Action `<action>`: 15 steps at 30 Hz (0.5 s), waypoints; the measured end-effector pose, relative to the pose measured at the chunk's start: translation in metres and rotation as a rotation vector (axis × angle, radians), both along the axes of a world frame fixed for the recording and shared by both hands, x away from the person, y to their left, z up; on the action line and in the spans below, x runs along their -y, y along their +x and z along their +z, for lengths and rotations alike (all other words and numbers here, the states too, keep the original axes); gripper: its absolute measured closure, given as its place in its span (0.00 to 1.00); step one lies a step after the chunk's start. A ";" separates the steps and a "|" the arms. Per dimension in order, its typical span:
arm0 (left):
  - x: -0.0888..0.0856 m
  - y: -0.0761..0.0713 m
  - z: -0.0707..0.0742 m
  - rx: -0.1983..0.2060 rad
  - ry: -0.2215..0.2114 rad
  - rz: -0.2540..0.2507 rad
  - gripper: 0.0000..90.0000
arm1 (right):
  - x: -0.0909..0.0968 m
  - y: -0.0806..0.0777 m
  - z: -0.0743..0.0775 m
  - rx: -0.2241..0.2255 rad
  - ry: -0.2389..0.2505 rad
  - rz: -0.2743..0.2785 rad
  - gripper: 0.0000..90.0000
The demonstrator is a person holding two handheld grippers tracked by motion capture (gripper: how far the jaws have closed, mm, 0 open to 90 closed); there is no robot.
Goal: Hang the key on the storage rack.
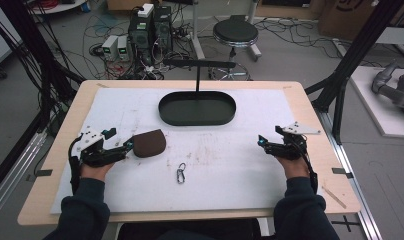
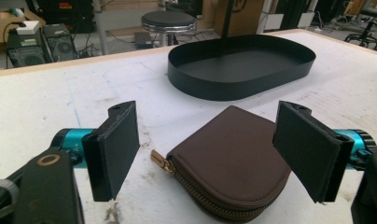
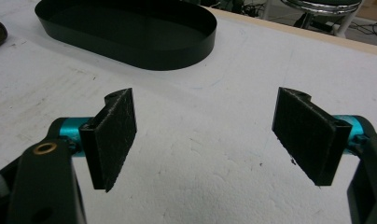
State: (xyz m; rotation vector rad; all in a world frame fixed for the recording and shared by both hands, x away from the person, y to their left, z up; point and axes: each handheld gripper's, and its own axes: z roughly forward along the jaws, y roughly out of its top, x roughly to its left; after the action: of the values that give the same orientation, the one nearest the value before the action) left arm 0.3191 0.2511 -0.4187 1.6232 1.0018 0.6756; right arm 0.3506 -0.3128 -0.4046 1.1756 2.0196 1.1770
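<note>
A: Two grippers – doing what?
B: Left gripper (image 2: 210, 154) is straddling the pouch (image 2: 233, 163) lying on the counter (image 1: 65, 145), fingers (image 2: 114, 147) wide, gripping nothing, likely lining up to grasp. Right gripper (image 3: 210, 144) is hanging open, empty, well apart.

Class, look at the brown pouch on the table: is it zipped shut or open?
Shut, as far as shows. The pouch lies flat, its zip closed along the visible edge, with the pull at one end. The far edge is hidden.

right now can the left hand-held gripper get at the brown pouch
Probably yes: the left hand-held gripper stands open with the brown zip pouch lying flat right between its pads, apparently untouched, and nothing lies between them.
</note>
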 end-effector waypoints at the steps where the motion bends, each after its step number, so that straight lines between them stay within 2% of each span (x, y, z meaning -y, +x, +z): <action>1: 0.001 0.000 0.000 -0.004 -0.001 -0.004 0.25 | 0.000 0.000 0.000 0.002 -0.002 0.002 0.25; 9: 0.018 0.001 -0.001 -0.018 0.016 -0.073 0.29 | 0.003 0.000 -0.002 -0.004 0.003 -0.002 0.26; 12: 0.027 0.000 -0.002 -0.022 0.022 -0.118 0.31 | 0.003 -0.002 0.000 0.003 0.001 -0.005 0.26; 13: 0.027 0.000 -0.002 -0.022 0.022 -0.118 0.32 | 0.003 -0.002 0.000 0.003 0.001 -0.005 0.26; 15: 0.034 -0.002 -0.003 -0.031 0.021 -0.160 0.35 | 0.000 -0.003 0.001 0.011 -0.014 0.003 0.26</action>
State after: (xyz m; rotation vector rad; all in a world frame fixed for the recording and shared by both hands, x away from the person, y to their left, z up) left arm 0.3174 0.2174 -0.4214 1.7161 0.8786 0.5559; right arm 0.3475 -0.3131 -0.4038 1.1574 2.0193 1.1670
